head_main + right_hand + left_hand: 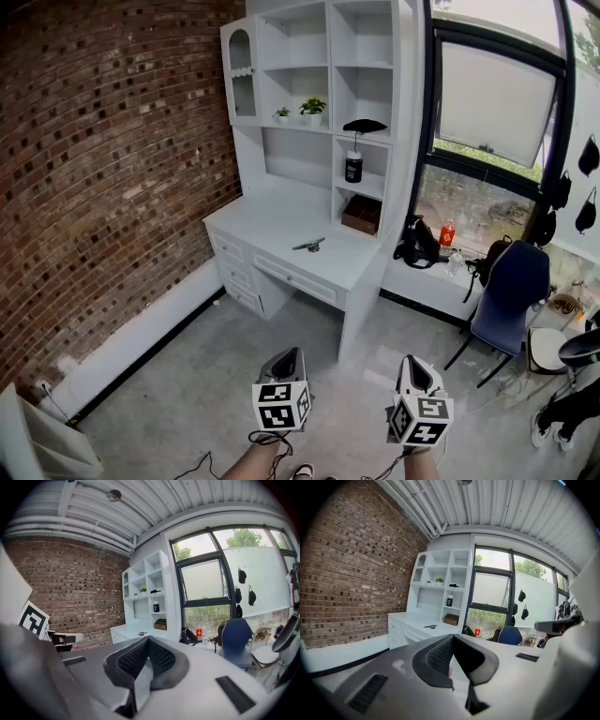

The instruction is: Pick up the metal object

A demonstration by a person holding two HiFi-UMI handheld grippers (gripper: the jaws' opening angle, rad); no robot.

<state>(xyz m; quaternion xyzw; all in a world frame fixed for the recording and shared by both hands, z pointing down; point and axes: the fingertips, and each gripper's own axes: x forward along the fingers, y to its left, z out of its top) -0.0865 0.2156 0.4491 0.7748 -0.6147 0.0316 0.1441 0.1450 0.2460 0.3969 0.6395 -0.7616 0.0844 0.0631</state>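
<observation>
The metal object (310,246) is a small dark grey tool lying on the white desk (281,220) across the room. It shows tiny in the left gripper view (431,626) and in the right gripper view (140,633). Both grippers hang low in front of the person, well short of the desk, over the grey floor. My left gripper (288,356) (452,637) is shut, its jaws meeting with nothing between them. My right gripper (413,362) (148,640) is shut too and holds nothing.
A brick wall (103,169) runs along the left. White shelving above the desk holds small plants (312,107), a black jar (353,168) and a brown box (362,214). Right of the desk stand a black bag (419,244), a red bottle (447,233) and a blue chair (511,286).
</observation>
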